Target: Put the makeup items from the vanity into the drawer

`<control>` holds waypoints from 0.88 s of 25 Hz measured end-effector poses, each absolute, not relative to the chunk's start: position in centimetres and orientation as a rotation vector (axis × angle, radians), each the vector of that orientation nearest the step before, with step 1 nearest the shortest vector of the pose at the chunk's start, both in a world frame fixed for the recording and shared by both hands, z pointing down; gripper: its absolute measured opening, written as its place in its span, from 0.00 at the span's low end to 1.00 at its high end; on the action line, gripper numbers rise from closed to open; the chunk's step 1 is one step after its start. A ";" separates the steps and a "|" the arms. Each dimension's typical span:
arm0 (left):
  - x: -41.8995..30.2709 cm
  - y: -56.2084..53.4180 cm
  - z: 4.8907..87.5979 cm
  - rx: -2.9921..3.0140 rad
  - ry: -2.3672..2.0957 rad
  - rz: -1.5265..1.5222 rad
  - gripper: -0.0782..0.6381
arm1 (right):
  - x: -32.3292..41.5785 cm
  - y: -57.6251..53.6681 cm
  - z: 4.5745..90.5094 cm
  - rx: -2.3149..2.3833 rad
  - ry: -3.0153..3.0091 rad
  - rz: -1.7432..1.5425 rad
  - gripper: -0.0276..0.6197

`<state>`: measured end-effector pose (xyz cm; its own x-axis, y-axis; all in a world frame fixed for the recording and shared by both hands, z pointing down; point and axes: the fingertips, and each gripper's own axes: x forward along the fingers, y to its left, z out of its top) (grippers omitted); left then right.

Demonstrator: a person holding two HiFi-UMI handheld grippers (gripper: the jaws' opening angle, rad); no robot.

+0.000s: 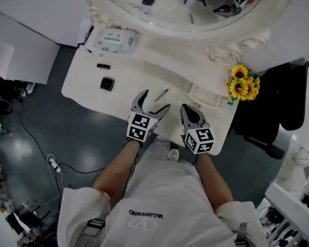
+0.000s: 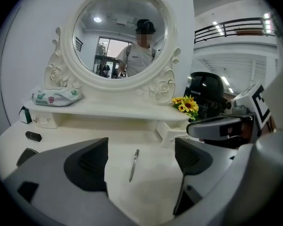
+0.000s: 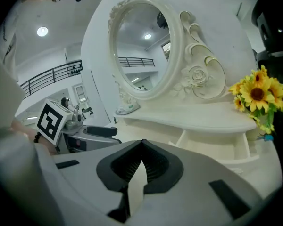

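We see the left hand-held gripper [image 1: 154, 103] low over the front of the white vanity table [image 1: 82, 84], its jaws spread wide with nothing between the pads. A slim makeup pencil [image 1: 161, 94] lies flat on the table just ahead of it, and in the left gripper view it lines up with the gap between the two jaws without touching either. The right hand-held gripper [image 1: 191, 115] sits just beside the left one, near the table's front edge. Its jaw tips are pressed together and it is empty. Beyond it, under the raised shelf at the right, a small drawer [image 3: 239, 149] stands pulled open, and what we can see of its inside looks bare. Further left on the table lie a square black compact [image 1: 107, 84] and, behind it, a small black item [image 1: 103, 66], both well apart from the grippers. A pack of wipes [image 1: 113, 39] rests on the shelf below the oval mirror [image 2: 118, 36], and sunflowers [image 1: 242, 84] stand at the shelf's right end
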<state>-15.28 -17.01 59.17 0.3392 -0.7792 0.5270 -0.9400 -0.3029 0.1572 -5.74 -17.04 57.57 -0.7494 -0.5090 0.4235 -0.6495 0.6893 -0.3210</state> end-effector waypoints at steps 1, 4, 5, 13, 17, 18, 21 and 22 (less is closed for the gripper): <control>-15.4 -17.3 59.7 2.167 -1.497 0.508 0.70 | -5.9 -17.2 58.1 0.916 -2.589 0.675 0.06; -15.3 -18.0 61.3 2.156 -1.461 0.563 0.70 | -6.2 -17.5 59.8 0.925 -2.549 0.717 0.06; -15.2 -18.2 61.9 2.151 -1.451 0.577 0.70 | -6.3 -17.6 60.2 0.929 -2.538 0.726 0.06; -15.4 -19.9 64.9 2.086 -1.435 0.627 0.69 | -7.1 -18.5 62.5 0.937 -2.491 0.771 0.06; -15.5 -20.1 65.9 2.078 -1.424 0.680 0.69 | -7.3 -19.2 63.2 0.949 -2.476 0.790 0.06; -15.7 -20.2 66.1 2.067 -1.422 0.684 0.68 | -7.4 -19.4 63.3 0.949 -2.474 0.791 0.06; -16.0 -20.2 67.0 2.027 -1.412 0.710 0.68 | -7.8 -19.5 63.6 0.944 -2.467 0.800 0.06; -16.0 -20.2 67.2 2.020 -1.410 0.724 0.68 | -7.9 -19.5 63.7 0.942 -2.465 0.804 0.06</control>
